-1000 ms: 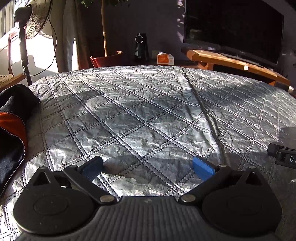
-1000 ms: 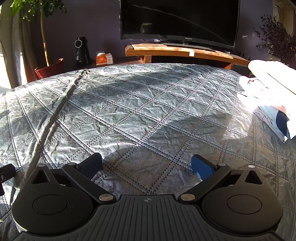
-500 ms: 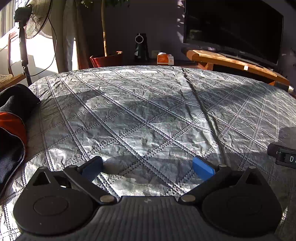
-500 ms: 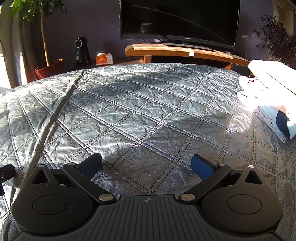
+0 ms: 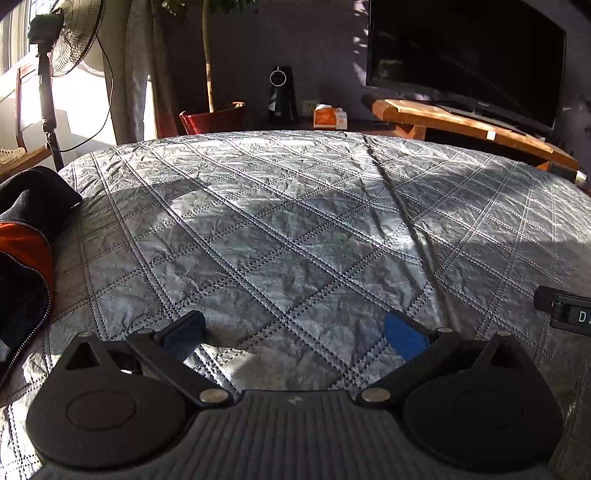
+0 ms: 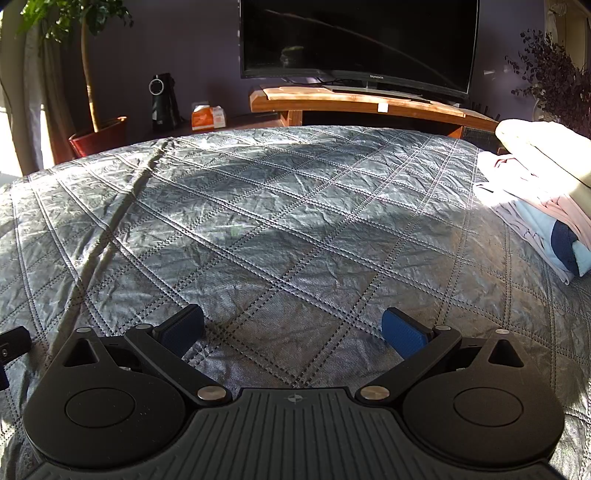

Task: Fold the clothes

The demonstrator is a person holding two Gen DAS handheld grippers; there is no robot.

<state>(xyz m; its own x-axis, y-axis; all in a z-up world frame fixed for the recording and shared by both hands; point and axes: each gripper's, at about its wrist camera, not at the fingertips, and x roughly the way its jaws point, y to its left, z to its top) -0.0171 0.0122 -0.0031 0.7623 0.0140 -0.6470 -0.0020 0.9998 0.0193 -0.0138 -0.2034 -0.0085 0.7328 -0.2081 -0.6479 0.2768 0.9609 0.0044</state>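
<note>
While both tools hang low over the bed, nothing is in their grip. The left gripper (image 5: 293,330) has its two blue pads (image 5: 404,338) spread wide, with only the silver quilt (image 5: 295,229) between them. The right gripper (image 6: 291,328) is spread wide too, over the same shiny quilt (image 6: 277,221).

Clothes wait on both sides. On the far left edge of the bed lies a dark jacket (image 5: 22,266) with an orange part and a zipper. It is well apart from the left gripper. On the right side of the bed sits a stack of folded clothes (image 6: 539,192), white and pink on top, light blue and dark blue below. It is well apart from the right gripper.

Past the far end of the bed stand a big dark TV (image 6: 358,40) on a wooden stand (image 6: 362,103), a plant in a red pot (image 6: 98,134), and a small orange box (image 6: 207,117). A fan (image 5: 75,35) stands far to the left.
</note>
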